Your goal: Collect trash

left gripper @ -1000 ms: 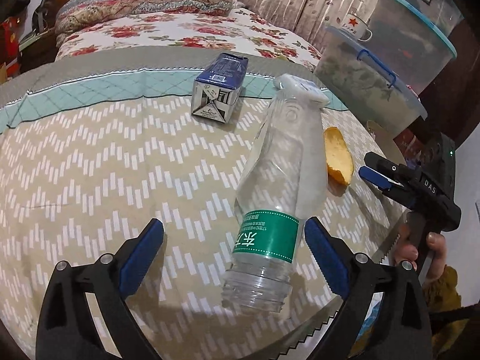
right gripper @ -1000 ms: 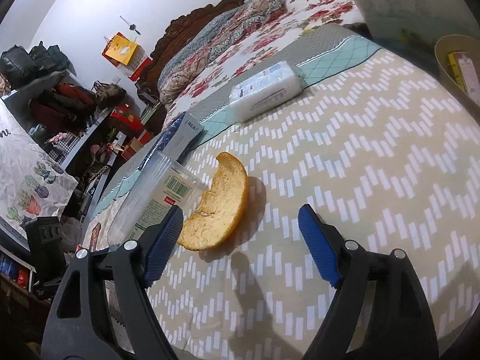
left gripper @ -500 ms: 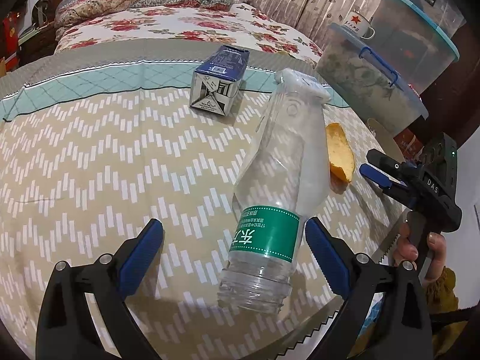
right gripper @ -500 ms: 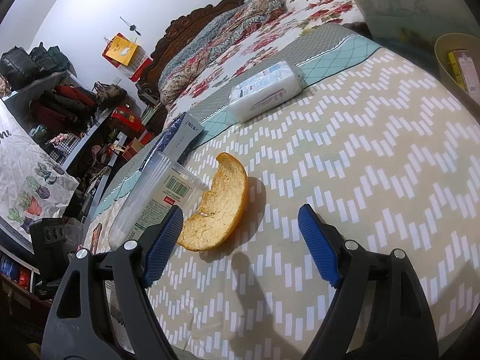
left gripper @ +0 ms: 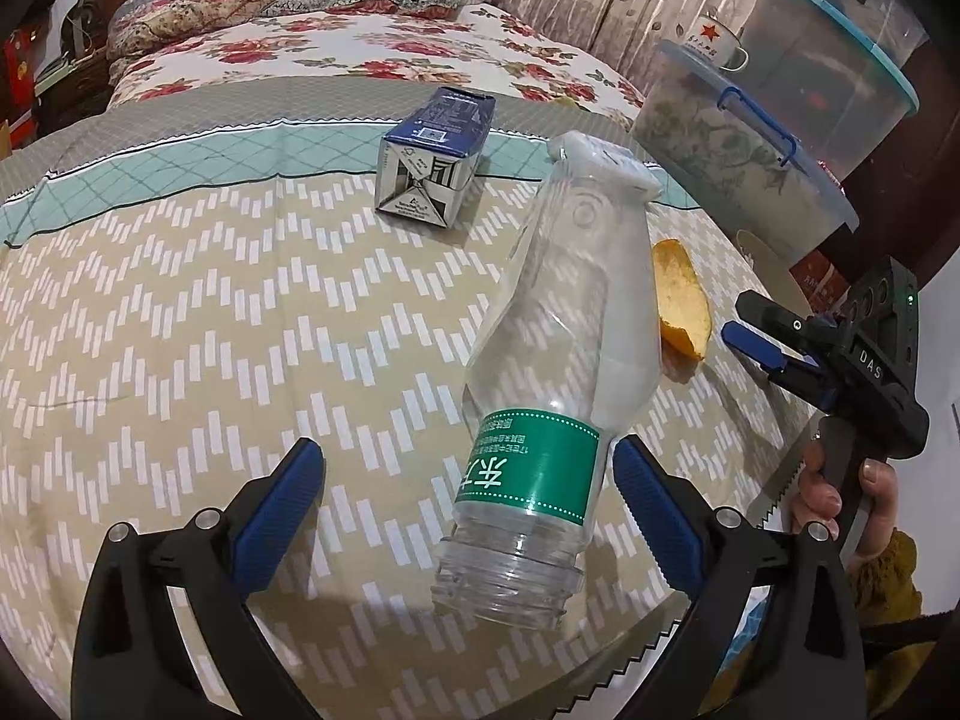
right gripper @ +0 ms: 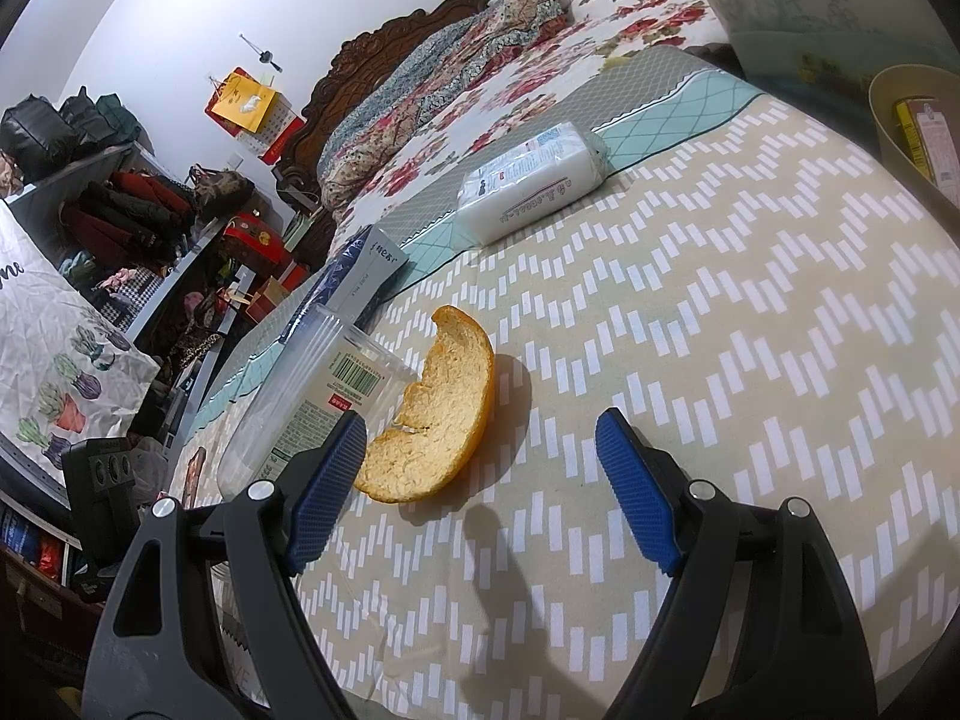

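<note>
An empty clear plastic bottle (left gripper: 552, 360) with a green label lies on the zigzag-patterned cloth (left gripper: 210, 330), mouth toward me. My left gripper (left gripper: 468, 498) is open, its blue pads either side of the bottle's labelled end without touching. An orange peel (right gripper: 432, 414) lies beside the bottle (right gripper: 312, 396). My right gripper (right gripper: 480, 492) is open just in front of the peel; the left pad is close to it. A blue milk carton (left gripper: 435, 159) lies further back, and a white tissue pack (right gripper: 531, 180) lies near the cloth's teal border.
Stacked clear storage boxes (left gripper: 780, 120) with a mug on top stand at the right in the left wrist view. A round beige container (right gripper: 918, 132) sits at the right edge. A floral bed (right gripper: 510, 60) lies behind; cluttered shelves (right gripper: 120, 228) to the left.
</note>
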`<state>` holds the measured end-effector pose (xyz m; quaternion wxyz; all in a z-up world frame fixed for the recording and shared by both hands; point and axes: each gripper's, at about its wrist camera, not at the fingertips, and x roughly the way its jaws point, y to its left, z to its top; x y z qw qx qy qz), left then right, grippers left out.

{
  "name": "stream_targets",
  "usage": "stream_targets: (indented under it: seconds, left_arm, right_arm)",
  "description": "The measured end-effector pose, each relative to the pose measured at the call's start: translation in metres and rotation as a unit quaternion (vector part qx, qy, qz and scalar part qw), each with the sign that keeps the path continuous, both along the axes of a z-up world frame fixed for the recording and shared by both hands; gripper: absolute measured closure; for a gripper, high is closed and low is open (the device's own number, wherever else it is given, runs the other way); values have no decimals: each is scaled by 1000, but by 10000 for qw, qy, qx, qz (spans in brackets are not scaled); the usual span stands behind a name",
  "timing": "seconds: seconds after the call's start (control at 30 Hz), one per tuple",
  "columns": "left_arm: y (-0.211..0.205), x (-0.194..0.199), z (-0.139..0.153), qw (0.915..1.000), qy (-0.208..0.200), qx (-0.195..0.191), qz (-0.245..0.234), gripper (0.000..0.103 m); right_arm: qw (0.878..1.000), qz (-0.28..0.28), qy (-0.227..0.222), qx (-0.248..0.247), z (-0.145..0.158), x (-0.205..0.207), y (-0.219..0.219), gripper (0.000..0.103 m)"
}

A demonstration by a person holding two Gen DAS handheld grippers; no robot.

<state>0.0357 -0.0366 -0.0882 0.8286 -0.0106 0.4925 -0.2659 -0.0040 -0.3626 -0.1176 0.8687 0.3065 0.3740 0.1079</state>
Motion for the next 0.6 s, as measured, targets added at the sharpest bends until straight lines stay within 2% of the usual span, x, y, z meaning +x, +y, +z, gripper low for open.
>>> stream_targets:
  seconds: [0.6]
  left_arm:
    - [-2,-1,-2,10000,-15,37,-5,9]
  right_arm:
    - [10000,4,-6,10,-1,0,-2,24]
